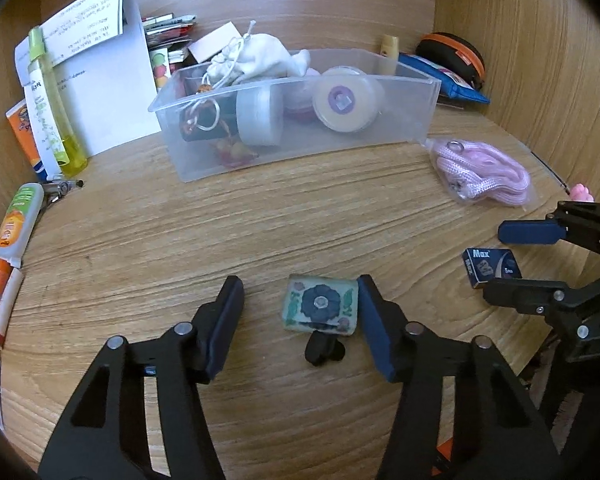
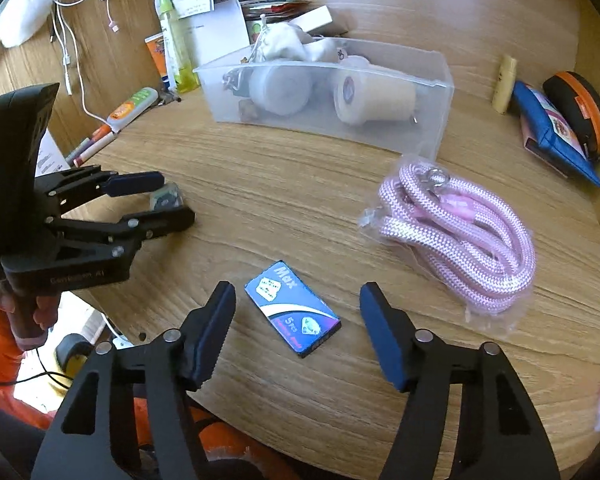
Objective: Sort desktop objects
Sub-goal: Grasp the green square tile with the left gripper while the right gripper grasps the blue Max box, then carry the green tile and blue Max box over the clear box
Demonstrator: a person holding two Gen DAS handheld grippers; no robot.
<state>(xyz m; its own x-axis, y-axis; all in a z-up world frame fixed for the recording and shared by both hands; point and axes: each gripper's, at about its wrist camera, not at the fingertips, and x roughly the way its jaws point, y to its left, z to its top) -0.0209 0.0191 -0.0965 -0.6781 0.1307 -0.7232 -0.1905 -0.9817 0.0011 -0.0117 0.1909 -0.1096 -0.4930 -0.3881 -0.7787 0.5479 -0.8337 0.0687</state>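
Note:
My left gripper (image 1: 300, 320) is open around a small glass tile with a blue flower (image 1: 321, 308) lying on the wooden table (image 1: 260, 220); the tile touches the right finger and has a black stub at its near edge. My right gripper (image 2: 298, 320) is open around a blue "Max" box (image 2: 292, 307) lying flat between its fingers. The box also shows in the left wrist view (image 1: 492, 267). The left gripper (image 2: 160, 200) and the tile (image 2: 167, 198) show at the left of the right wrist view. A clear plastic bin (image 1: 300, 112) at the back holds tape rolls and a white pouch.
A bagged pink rope (image 2: 460, 236) lies right of the box, near the bin (image 2: 328, 92). A blue pouch (image 2: 552, 132) and an orange-rimmed black case (image 2: 580, 112) sit far right. Papers, a yellow-green bottle (image 1: 52, 112), markers and tubes crowd the left edge.

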